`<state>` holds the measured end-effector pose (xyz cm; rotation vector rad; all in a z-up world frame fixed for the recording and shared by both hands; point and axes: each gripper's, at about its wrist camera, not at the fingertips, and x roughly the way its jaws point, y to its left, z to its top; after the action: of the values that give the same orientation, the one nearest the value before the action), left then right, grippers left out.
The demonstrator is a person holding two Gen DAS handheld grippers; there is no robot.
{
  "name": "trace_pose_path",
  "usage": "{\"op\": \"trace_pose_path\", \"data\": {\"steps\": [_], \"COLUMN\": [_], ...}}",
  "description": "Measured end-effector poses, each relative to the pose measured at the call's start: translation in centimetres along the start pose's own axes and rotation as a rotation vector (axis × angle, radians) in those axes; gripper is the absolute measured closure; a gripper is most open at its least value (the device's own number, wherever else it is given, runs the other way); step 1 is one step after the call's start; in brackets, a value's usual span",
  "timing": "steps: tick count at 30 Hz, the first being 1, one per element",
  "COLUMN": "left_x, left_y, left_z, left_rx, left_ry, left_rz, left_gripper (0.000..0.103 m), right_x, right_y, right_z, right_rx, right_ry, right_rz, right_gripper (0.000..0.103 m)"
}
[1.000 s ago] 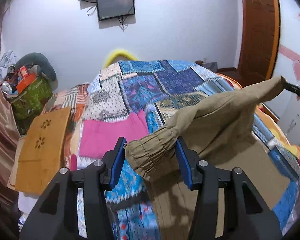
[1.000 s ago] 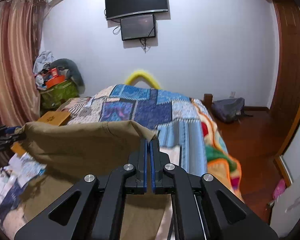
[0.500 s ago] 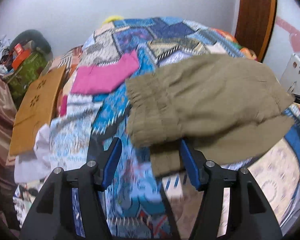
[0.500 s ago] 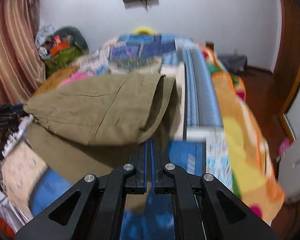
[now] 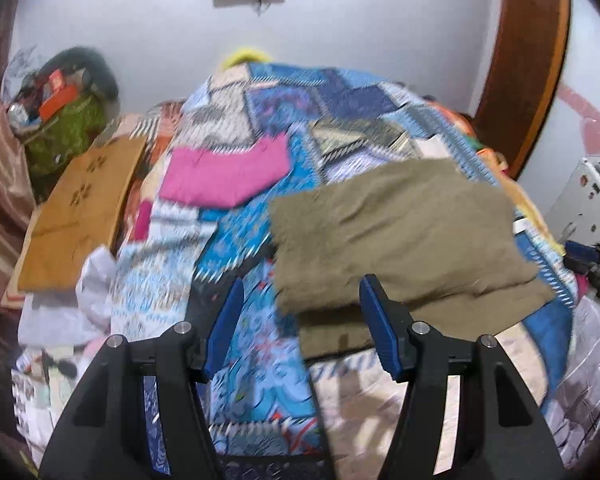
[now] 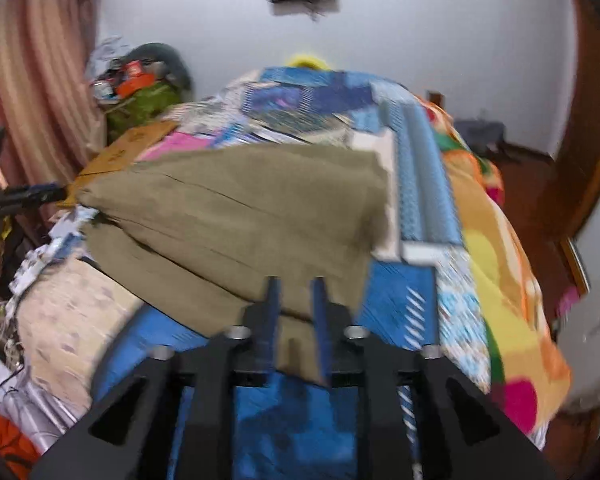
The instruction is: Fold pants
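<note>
As seen from left wrist: pants (image 5: 396, 236) lying on bed (image 5: 256, 332), doubled over, top layer stacked on a longer bottom layer sticking out at near edge. Left claw (image 5: 300, 320) spread wide, nothing between pads, hovering just short of pants' near-left corner, not touching as far as blur allows. Right claw (image 5: 592, 264) visible at far right edge, beside pants' right corner. Pink cloth (image 5: 224, 172) and brown board (image 5: 80, 208) off to the left, well apart from pants.

From right wrist: same pants (image 6: 236, 216) flat on bed (image 6: 416, 300), fold line toward the far side. Right claw (image 6: 296, 304) slightly apart, near hem seen in the gap; contact unclear, heavy motion blur. Looks released, not clamped.

Judging progress: one lengthwise-halving fold down, both claws off. Layers misaligned at near edge. Probably left: square up, then one more fold to compact.
</note>
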<state>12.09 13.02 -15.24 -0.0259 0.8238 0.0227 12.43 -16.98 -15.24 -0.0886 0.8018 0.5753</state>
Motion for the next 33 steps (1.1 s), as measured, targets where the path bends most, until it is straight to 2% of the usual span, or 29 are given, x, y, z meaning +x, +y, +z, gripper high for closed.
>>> {"op": "trace_pose_path", "data": {"steps": [1, 2, 6, 9, 12, 17, 18, 22, 25, 27, 28, 29, 31, 33], "left_x": [-0.3, -0.3, 0.5, 1.9, 3.6, 5.5, 5.8, 6.6, 7.3, 7.5, 7.5, 7.3, 6.6, 5.5], "left_y": [-0.7, -1.3, -4.2, -6.4, -8.0, -10.0, -10.4, -11.5, -11.9, -11.8, -11.7, -11.6, -11.4, -11.6], "left_z": [0.5, 0.8, 1.6, 1.3, 0.8, 0.1, 0.0, -0.5, -0.7, -0.7, -0.7, -0.5, -0.2, 0.0], "left_rx": [0.016, 0.028, 0.106, 0.174, 0.217, 0.265, 0.275, 0.321, 0.349, 0.348, 0.345, 0.327, 0.295, 0.305], "left_ry": [-0.009, -0.012, 0.016, 0.049, 0.094, 0.132, 0.136, 0.147, 0.146, 0.140, 0.140, 0.144, 0.136, 0.112], "left_rz": [-0.018, -0.029, -0.102, -0.122, -0.154, -0.188, -0.190, -0.185, -0.151, -0.132, -0.125, -0.142, -0.187, -0.185], "left_gripper": [0.042, 0.042, 0.041, 0.041, 0.041, 0.041, 0.041, 0.041, 0.041, 0.053, 0.071, 0.080, 0.085, 0.086], "right_x": [0.2, 0.4, 2.9, 5.2, 7.1, 8.0, 8.3, 8.3, 7.6, 6.9, 6.4, 6.0, 5.0, 4.1], "right_y": [0.8, 1.5, 4.4, 6.1, 7.0, 6.9, 6.7, 6.8, 6.8, 6.6, 6.5, 6.4, 6.5, 6.8], "right_z": [0.4, 0.7, 1.4, 1.0, 0.4, 0.7, 0.7, 0.9, 1.3, 1.5, 1.5, 1.6, 1.7, 1.6], "right_rx": [-0.018, -0.040, -0.129, -0.199, -0.251, -0.256, -0.259, -0.258, -0.233, -0.213, -0.203, -0.197, -0.198, -0.211], "right_ry": [-0.008, -0.018, 0.020, 0.071, 0.124, 0.132, 0.130, 0.106, 0.081, 0.065, 0.058, 0.051, 0.035, 0.023], "right_rz": [0.015, 0.032, 0.095, 0.121, 0.112, 0.096, 0.103, 0.120, 0.140, 0.160, 0.172, 0.179, 0.184, 0.184], "right_gripper": [0.064, 0.061, 0.061, 0.061, 0.061, 0.062, 0.063, 0.092, 0.097, 0.097, 0.098, 0.098, 0.098, 0.098]}}
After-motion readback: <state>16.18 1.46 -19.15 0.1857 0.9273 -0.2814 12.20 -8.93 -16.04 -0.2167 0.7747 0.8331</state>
